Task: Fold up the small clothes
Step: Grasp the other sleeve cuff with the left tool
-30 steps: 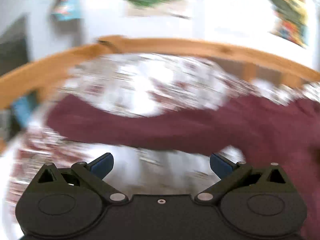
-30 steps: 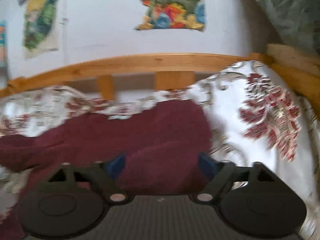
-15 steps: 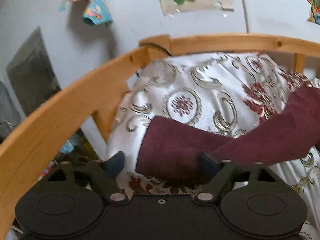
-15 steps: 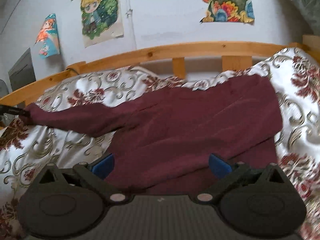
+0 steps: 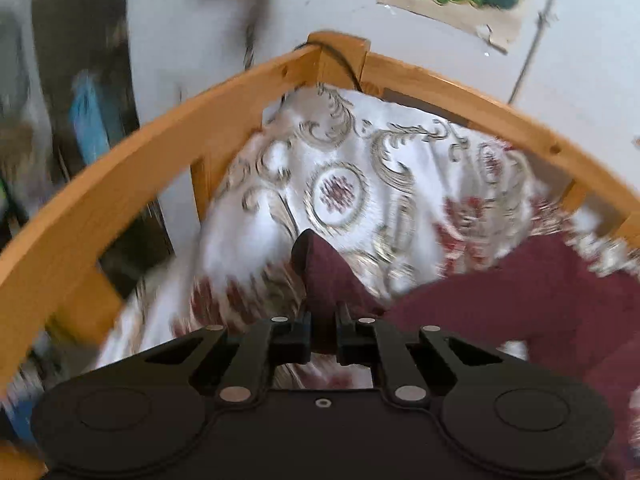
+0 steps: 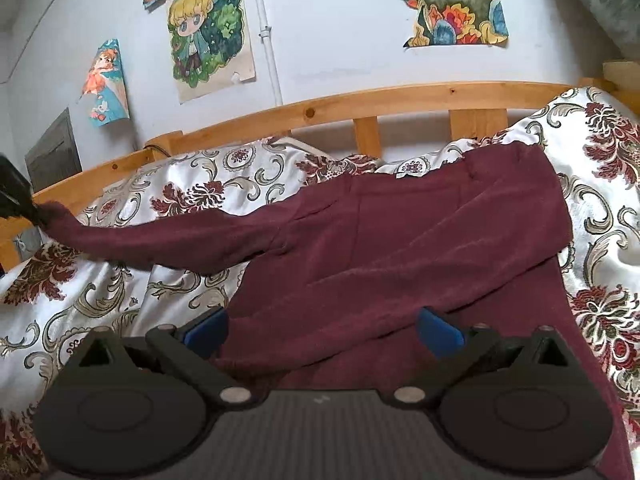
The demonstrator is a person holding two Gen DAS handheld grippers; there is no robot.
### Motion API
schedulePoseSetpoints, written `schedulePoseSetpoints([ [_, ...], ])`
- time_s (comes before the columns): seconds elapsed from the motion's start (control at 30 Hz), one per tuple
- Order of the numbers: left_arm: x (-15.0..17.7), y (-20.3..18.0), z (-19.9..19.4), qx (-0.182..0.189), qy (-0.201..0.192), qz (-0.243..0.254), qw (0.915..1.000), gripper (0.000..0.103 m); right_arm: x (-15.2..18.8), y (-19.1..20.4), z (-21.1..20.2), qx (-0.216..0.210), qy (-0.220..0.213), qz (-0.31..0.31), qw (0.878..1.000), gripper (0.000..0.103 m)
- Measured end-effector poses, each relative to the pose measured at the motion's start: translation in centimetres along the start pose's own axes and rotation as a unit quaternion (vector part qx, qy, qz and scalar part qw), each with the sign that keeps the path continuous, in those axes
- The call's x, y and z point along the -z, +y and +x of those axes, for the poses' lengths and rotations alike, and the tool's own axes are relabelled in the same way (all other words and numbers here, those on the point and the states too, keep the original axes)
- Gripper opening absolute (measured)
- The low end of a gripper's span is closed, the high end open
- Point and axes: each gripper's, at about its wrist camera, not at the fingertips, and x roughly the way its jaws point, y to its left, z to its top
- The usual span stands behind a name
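A maroon long-sleeved top (image 6: 400,248) lies spread on a white bedspread with red and gold flowers (image 6: 100,304). Its left sleeve (image 6: 160,240) stretches out toward the bed's left corner. My left gripper (image 5: 323,320) has its jaws closing, and the pads pinch the cuff of that sleeve (image 5: 324,276), which stands up above the spread. The same gripper (image 6: 16,196) shows at the far left edge of the right wrist view, holding the cuff. My right gripper (image 6: 322,326) hovers wide open over the top's lower body, nothing pressed between its blue pads (image 6: 438,330).
A wooden bed rail (image 6: 360,108) runs along the back and turns at a corner post (image 5: 340,52) near the left gripper. Behind it is a white wall with posters (image 6: 208,28). Dark clutter (image 5: 80,120) lies beyond the left rail.
The left gripper went from wide open around the sleeve end to pinched on the cuff, and lifted it. The right gripper swung left and opened a little wider, then held still.
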Motion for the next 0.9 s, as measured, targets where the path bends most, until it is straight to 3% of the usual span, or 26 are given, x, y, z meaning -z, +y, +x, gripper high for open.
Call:
schedulePoseSetpoints([
  [0.1, 0.1, 1.5, -1.2, 0.045, 0.067, -0.088, 0.9929, 0.011, 0.3, -0.1, -0.3, -0.005, -0.001, -0.006, 1.0, 0.103],
  [0.2, 1.0, 3.0, 0.3, 0.046, 0.125, -0.128, 0.9828, 0.016, 0.4, 0.0, -0.2, -0.011, 0.002, -0.005, 1.0, 0.103],
  [0.3, 2.2, 4.7, 1.8, 0.022, 0.129, -0.143, 0.9811, 0.031, 0.6, 0.2, -0.4, -0.018, 0.003, -0.008, 1.0, 0.103],
  [0.37, 2.9, 5.2, 2.1, 0.007, 0.118, -0.126, 0.9849, 0.047, 0.5, 0.5, -0.6, -0.018, 0.0, -0.016, 1.0, 0.103],
  [0.47, 3.2, 5.0, 1.6, -0.025, 0.083, -0.066, 0.994, 0.068, 0.6, 0.8, -0.8, -0.014, -0.004, -0.029, 0.999, 0.103],
  [0.6, 3.7, 2.9, 0.0, -0.032, 0.019, 0.063, 0.9973, 0.079, 0.8, 0.9, -0.5, -0.016, 0.003, -0.028, 0.999, 0.103],
  [0.7, 4.1, -0.1, -0.4, -0.013, -0.007, 0.171, 0.9852, 0.086, 1.2, 1.0, -0.1, -0.021, 0.011, -0.026, 0.999, 0.103],
  [0.8, 5.0, -3.0, 0.7, 0.017, 0.02, 0.255, 0.9667, 0.086, 1.5, 1.2, 0.0, -0.024, 0.017, -0.03, 0.999, 0.103],
  [0.9, 5.2, -4.8, 3.7, 0.017, 0.089, 0.298, 0.9503, 0.065, 1.6, 1.5, -0.1, -0.026, 0.018, -0.033, 0.999, 0.103],
])
